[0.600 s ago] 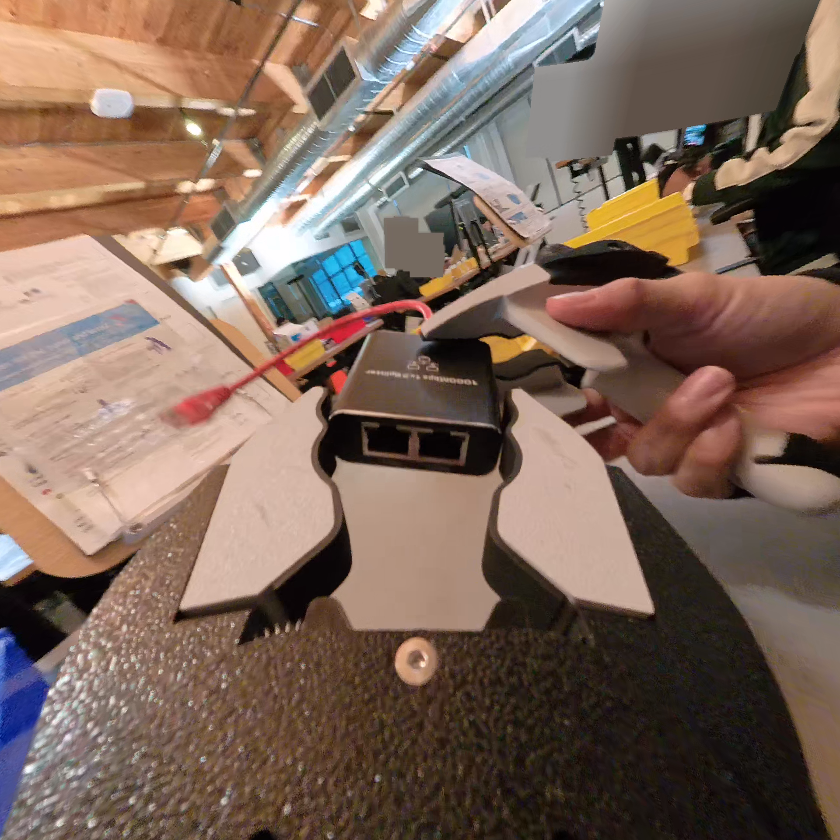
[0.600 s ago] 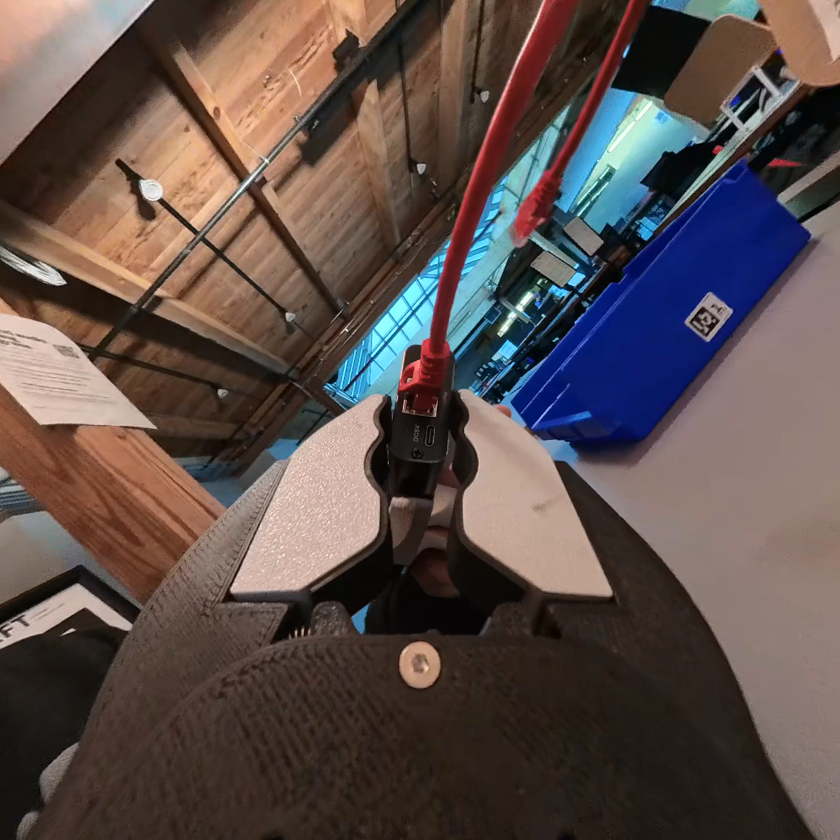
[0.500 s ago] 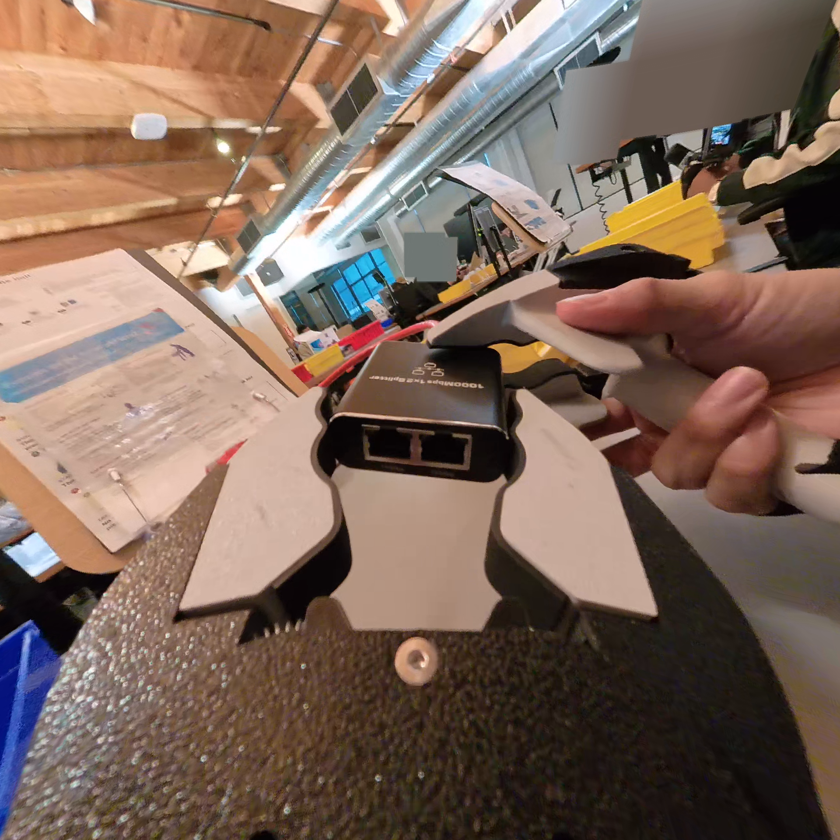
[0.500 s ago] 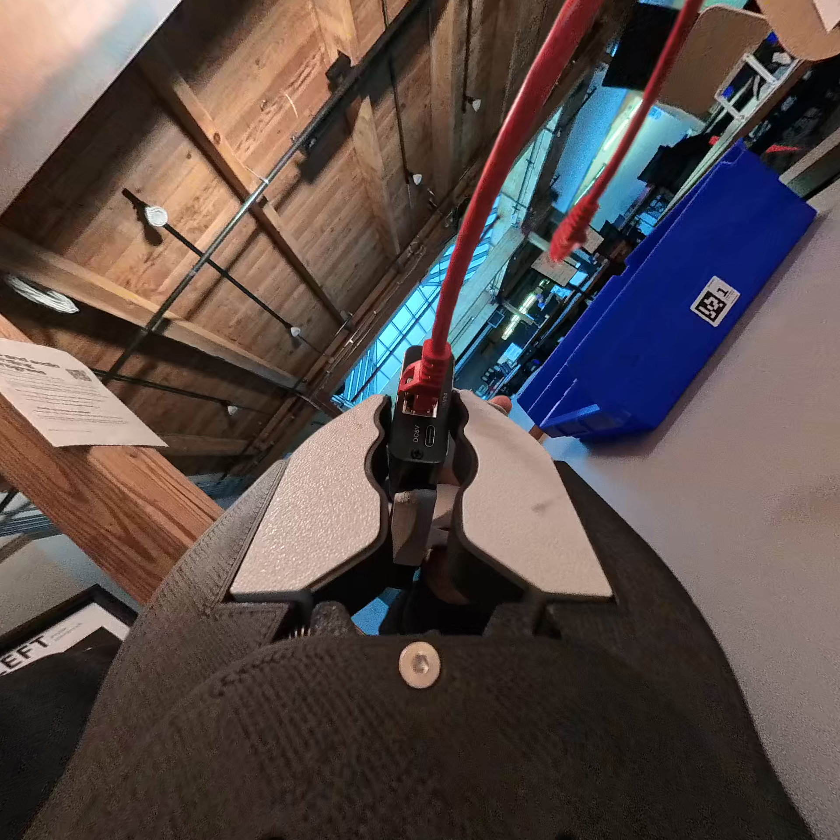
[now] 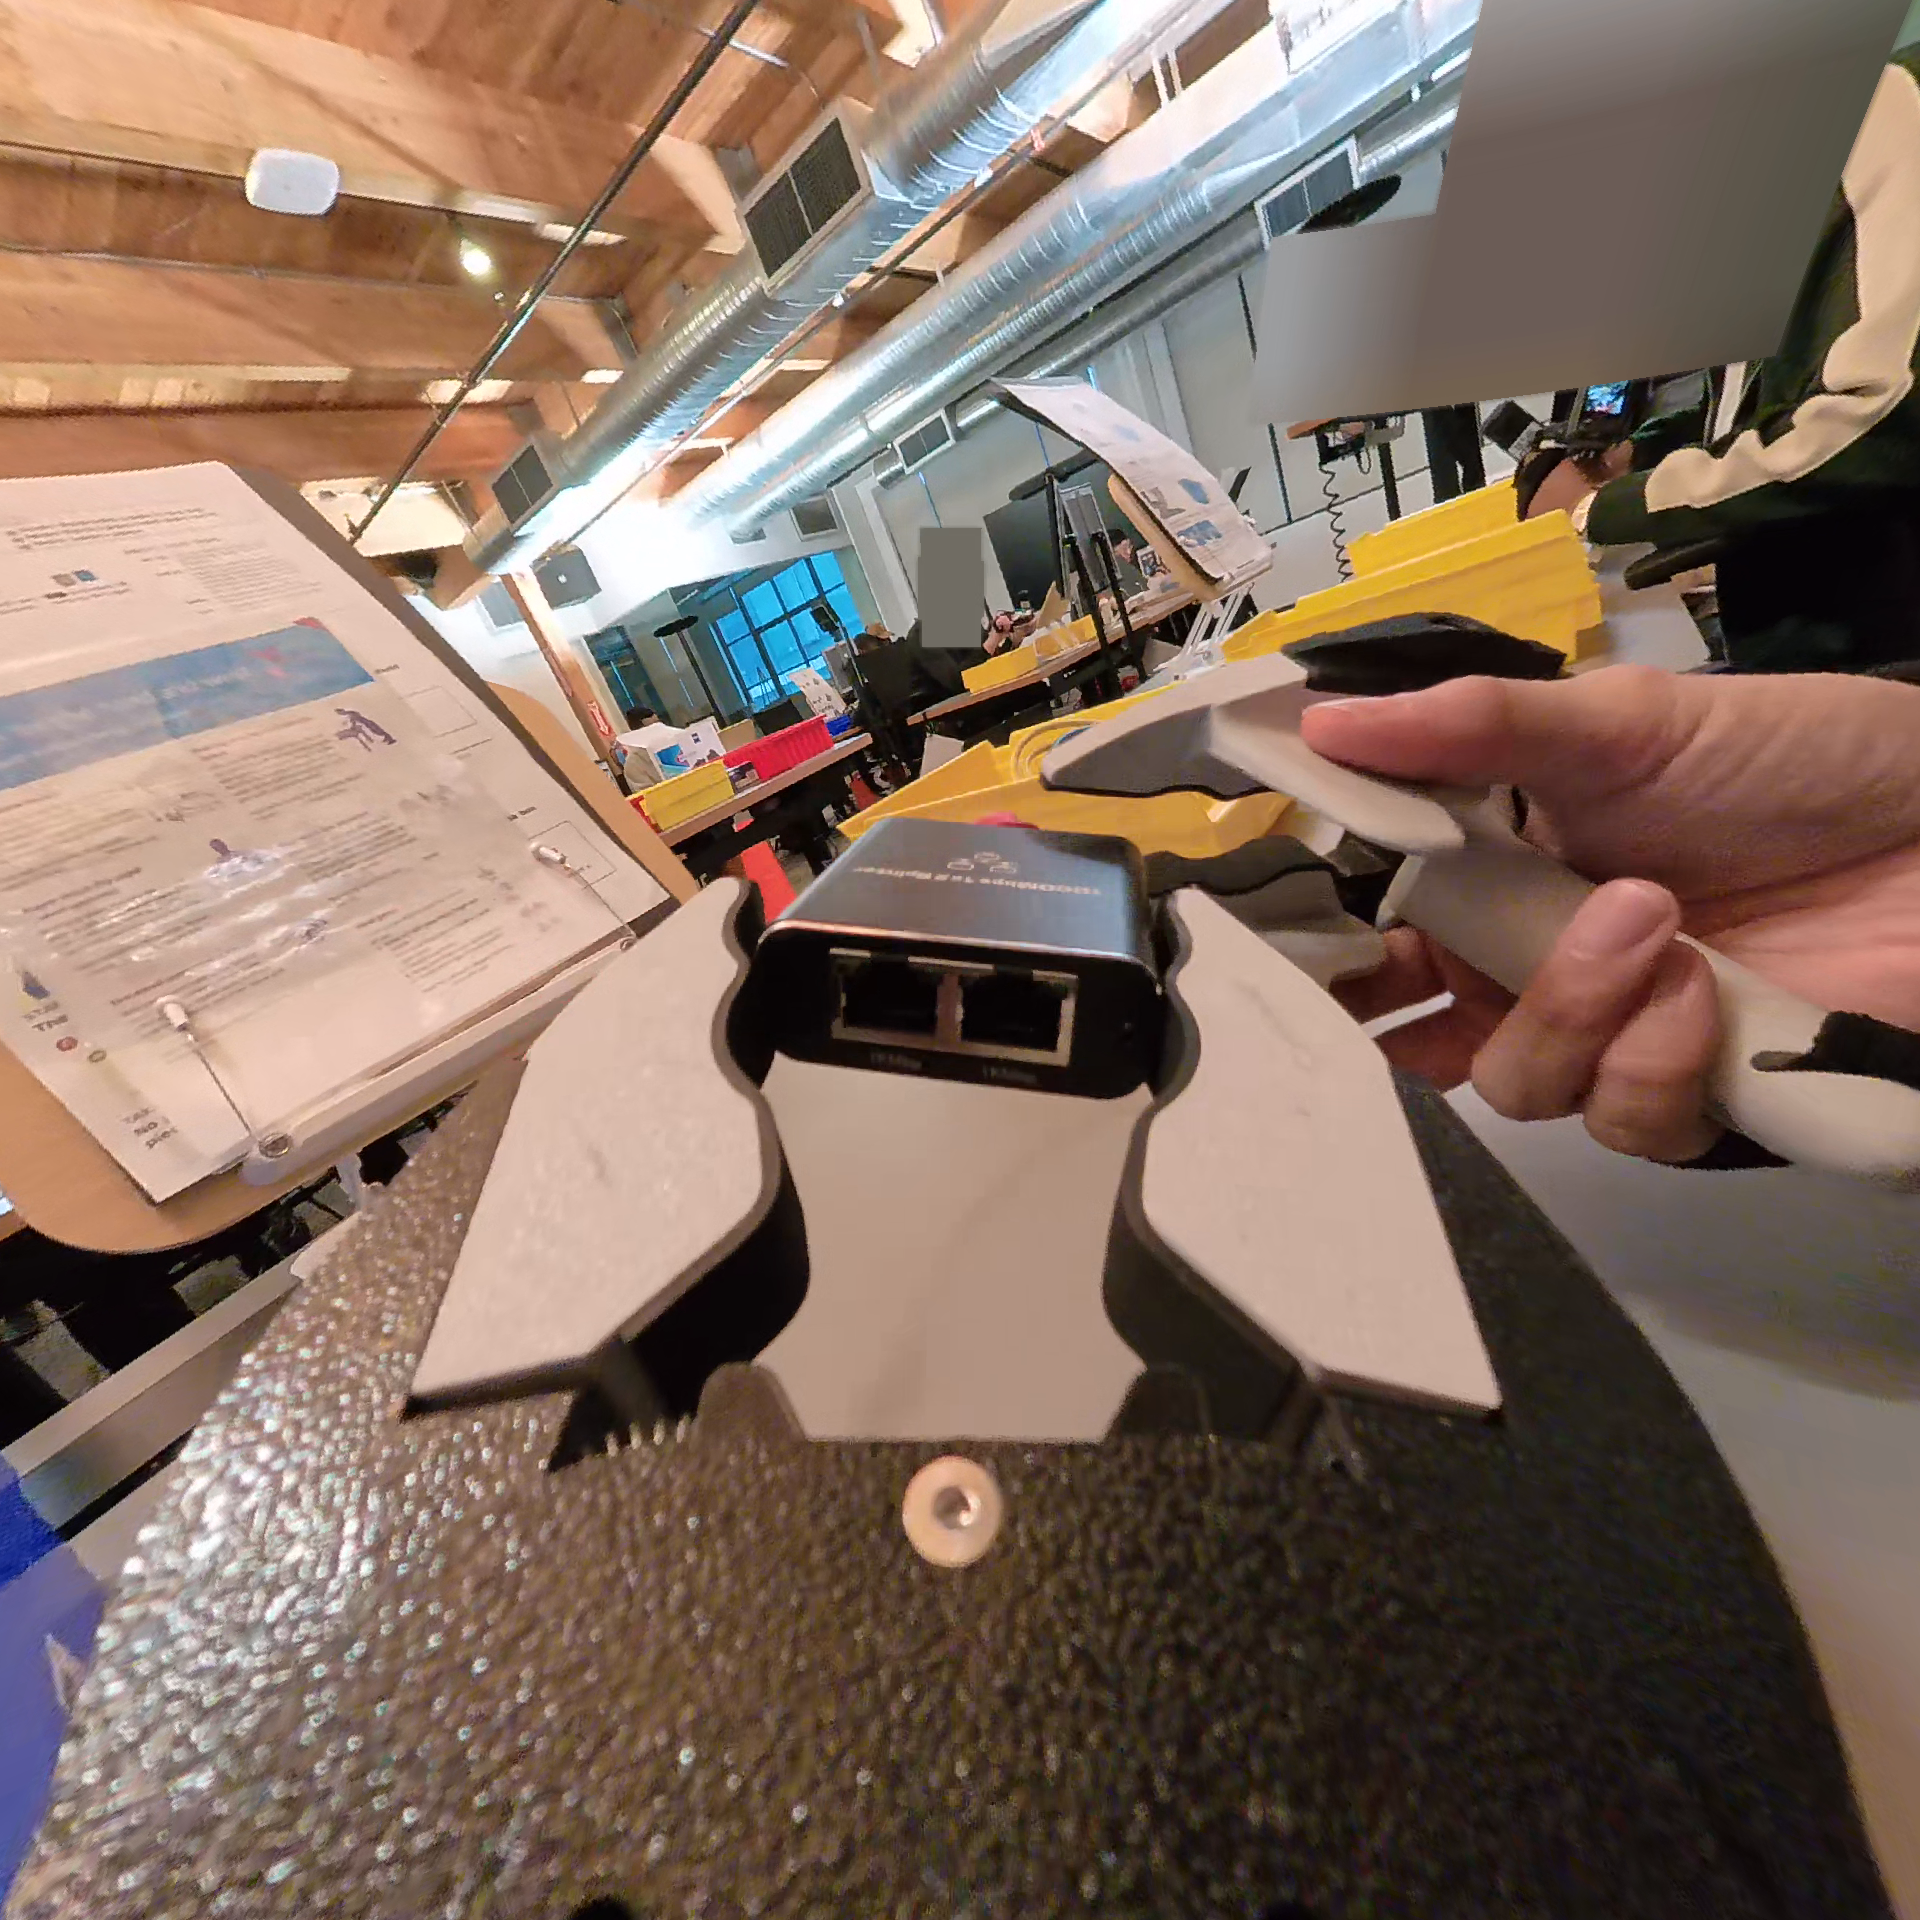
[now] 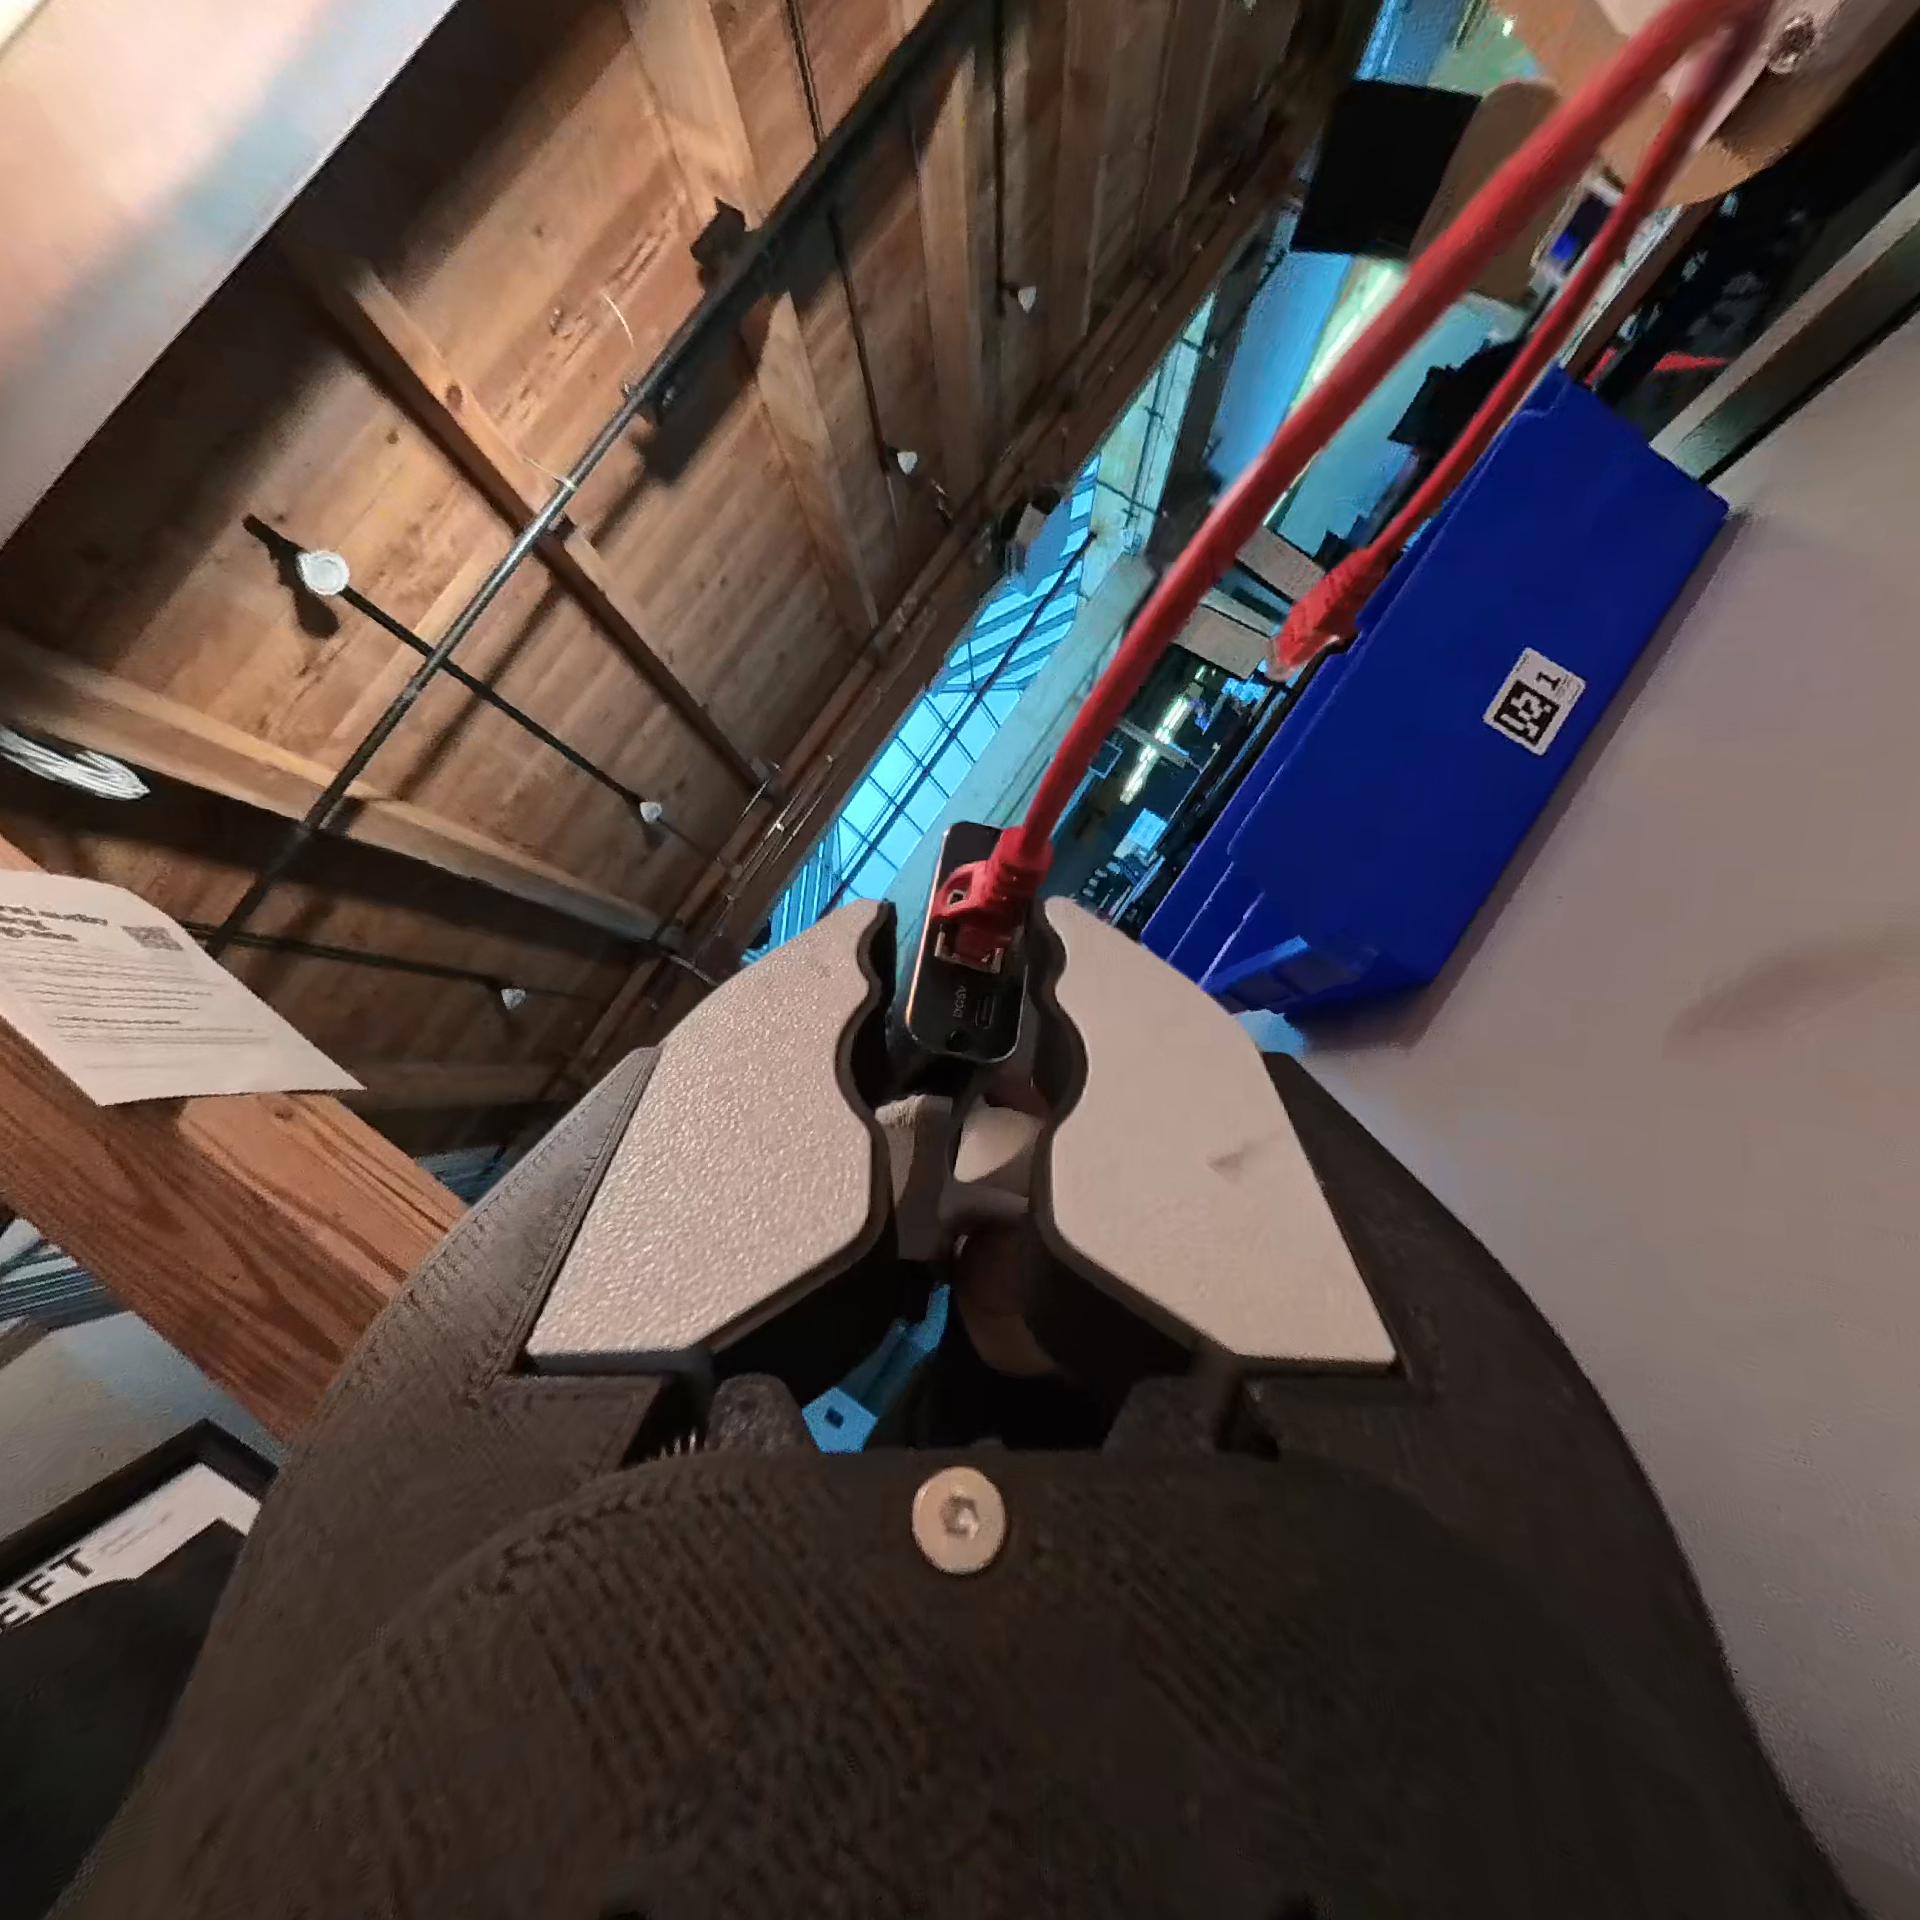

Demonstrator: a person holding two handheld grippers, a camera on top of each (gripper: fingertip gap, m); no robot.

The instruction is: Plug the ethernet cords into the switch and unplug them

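My left gripper [image 5: 956, 920] is shut on a small black switch [image 5: 961, 935] and holds it up in the air. The switch's two ports face the left wrist camera and are empty. My right gripper [image 6: 966, 925] is shut on the switch's far end [image 6: 966, 1003]. A red ethernet cord [image 6: 1143, 644] is plugged into that end. The cord loops up and back down, and its free plug [image 6: 1314, 618] hangs loose in the air. In the left wrist view a hand [image 5: 1662, 831] holds the right gripper, whose upper finger [image 5: 1195, 738] reaches over the switch's far end.
A blue bin [image 6: 1455, 779] stands on the grey table [image 6: 1714, 1143] to the right. A paper sheet on a wooden stand [image 5: 260, 831] is at the left. Yellow bins [image 5: 1455, 582] and a person in a dark jacket [image 5: 1818, 416] are behind. A wooden post [image 6: 156, 1195] stands at the left.
Both grippers and the switch tilted together. The cord's free plug swung out of the left wrist view and moved down and right in the right wrist view. Both grips held.
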